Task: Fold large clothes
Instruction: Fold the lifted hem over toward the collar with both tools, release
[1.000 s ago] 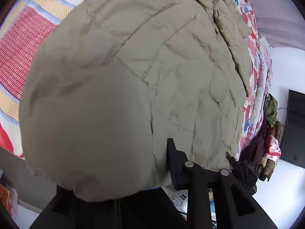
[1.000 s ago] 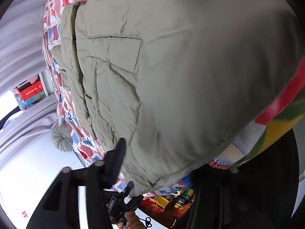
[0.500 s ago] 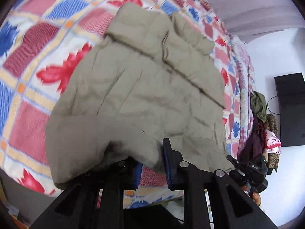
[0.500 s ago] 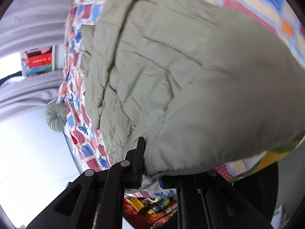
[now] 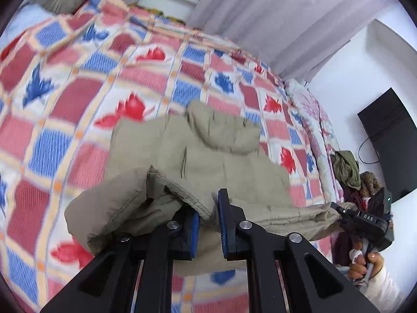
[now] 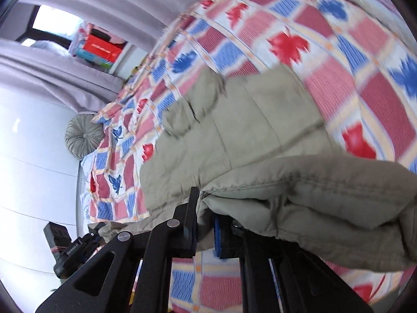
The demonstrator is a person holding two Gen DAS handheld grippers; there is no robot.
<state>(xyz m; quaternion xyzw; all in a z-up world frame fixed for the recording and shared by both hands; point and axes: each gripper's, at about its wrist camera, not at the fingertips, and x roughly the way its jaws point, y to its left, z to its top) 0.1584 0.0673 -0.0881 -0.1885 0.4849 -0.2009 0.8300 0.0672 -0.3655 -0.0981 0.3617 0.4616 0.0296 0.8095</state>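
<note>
A khaki padded hooded jacket [image 5: 221, 161] lies on the bed's checked quilt [image 5: 78, 91], hood at the far side. My left gripper [image 5: 208, 208] is closing its jaws on the jacket's near hem, and the fabric fills the gap between the blue pads. The hem hangs lifted above the quilt. In the right wrist view my right gripper [image 6: 204, 208] is also closing, with a folded edge of the jacket [image 6: 247, 130] pinched between its pads. Each gripper shows in the other's view: the right one [image 5: 365, 221] at the hem's far corner, the left one [image 6: 73, 250] low at the left.
A round grey cushion [image 6: 83, 135] sits at the head of the bed. Grey curtains [image 5: 260, 26] hang behind it. A heap of clothes [image 5: 349, 167] and a black screen [image 5: 385, 143] stand by the white wall. A person's hand [image 5: 365, 260] holds the right gripper.
Both grippers have risen and drawn back, lifting the jacket's hem off the quilt. Their jaws have narrowed onto the fabric. The whole jacket and bed now show.
</note>
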